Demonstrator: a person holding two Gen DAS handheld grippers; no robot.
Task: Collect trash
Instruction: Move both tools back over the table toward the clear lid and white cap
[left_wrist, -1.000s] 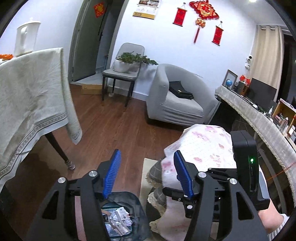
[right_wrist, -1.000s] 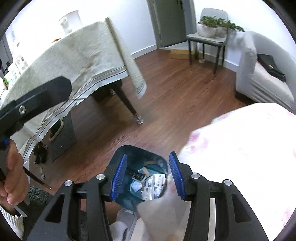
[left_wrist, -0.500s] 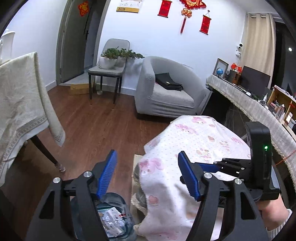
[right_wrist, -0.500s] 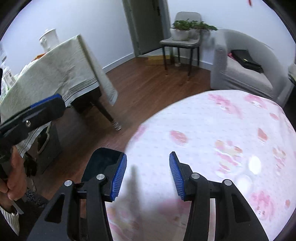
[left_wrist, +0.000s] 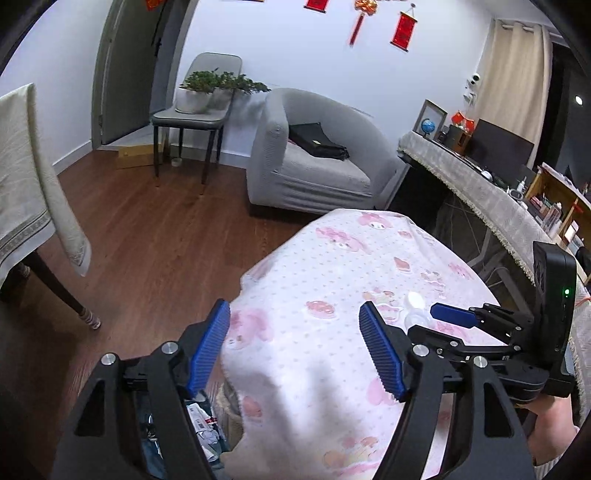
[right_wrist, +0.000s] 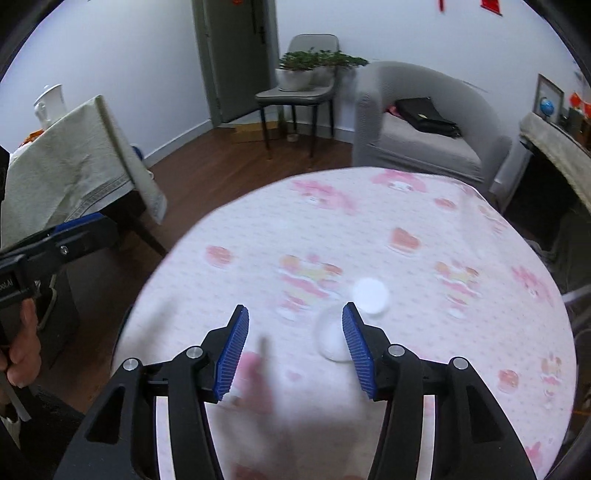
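A round table with a pink cartoon-print cloth (right_wrist: 369, 229) fills the right wrist view; it also shows in the left wrist view (left_wrist: 332, 280). A white round lid (right_wrist: 370, 296) and a clear plastic cup (right_wrist: 330, 338) lie on it, blurred, just beside my right gripper's right fingertip. They also show small in the left wrist view (left_wrist: 415, 306). My right gripper (right_wrist: 293, 349) is open and empty above the cloth. My left gripper (left_wrist: 295, 350) is open and empty at the table's left edge. A bin with paper trash (left_wrist: 201, 424) sits on the floor below it.
A table with a beige cloth (left_wrist: 22, 184) stands to the left. A grey armchair (left_wrist: 314, 158) with a black bag and a chair with plants (left_wrist: 201, 99) stand at the back. A long counter (left_wrist: 480, 192) runs along the right. Brown wood floor lies between.
Both grippers have risen from above the trash bin to over the pink-clothed table. The lid and cup have come into view by the right gripper. Both stay open.
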